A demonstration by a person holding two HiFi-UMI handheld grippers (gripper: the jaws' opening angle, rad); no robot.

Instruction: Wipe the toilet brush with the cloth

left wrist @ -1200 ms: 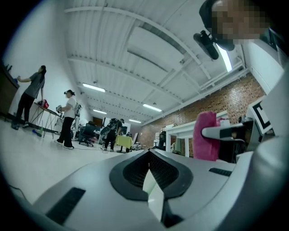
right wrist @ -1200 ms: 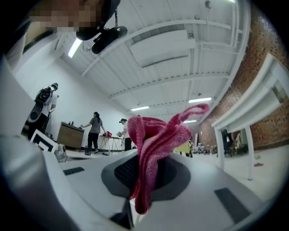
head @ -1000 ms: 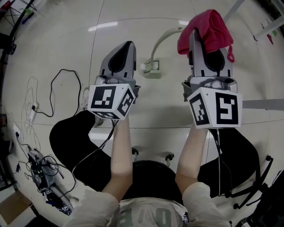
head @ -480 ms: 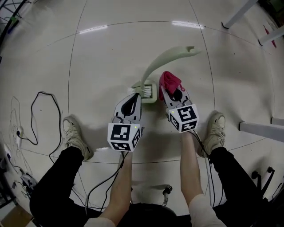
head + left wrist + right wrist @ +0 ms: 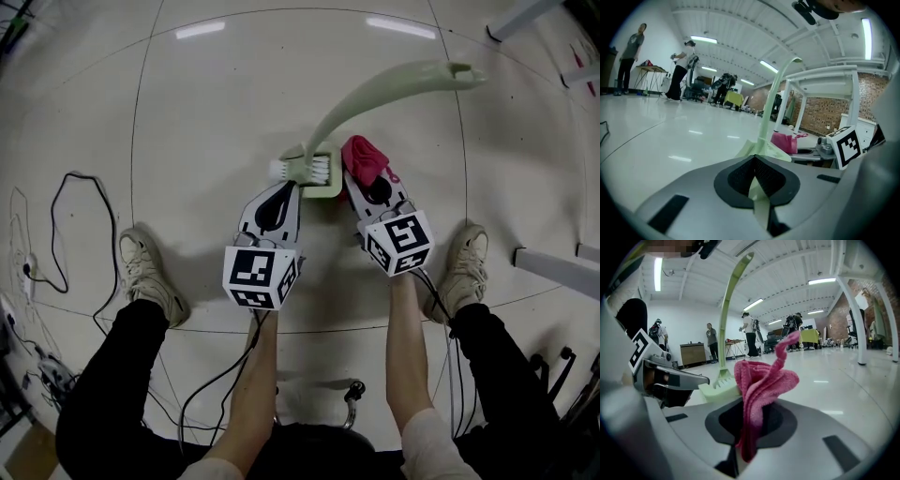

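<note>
nearest you, both claws sit low over the floor [image 5: 234,94]. your left gripper [image 5: 281,191] is clenched tight with nothing gripped, its tips just beside the head of the brush [image 5: 315,170]. your right gripper [image 5: 360,180] is clamped on the pink cloth [image 5: 365,157], which bunches up out of the jaws just right of that head; i cannot tell whether it touches.

beyond them, the brush stands on the floor and its handle [image 5: 403,77] arches up and away from you, held by nothing.

that is the risk, i judge: press the cloth on while the brush is free and it slides or tips over. your left jaws must part before they can steady it. the cloth is pinched by one fold only, so a hard drag across the head could pull it loose.
</note>
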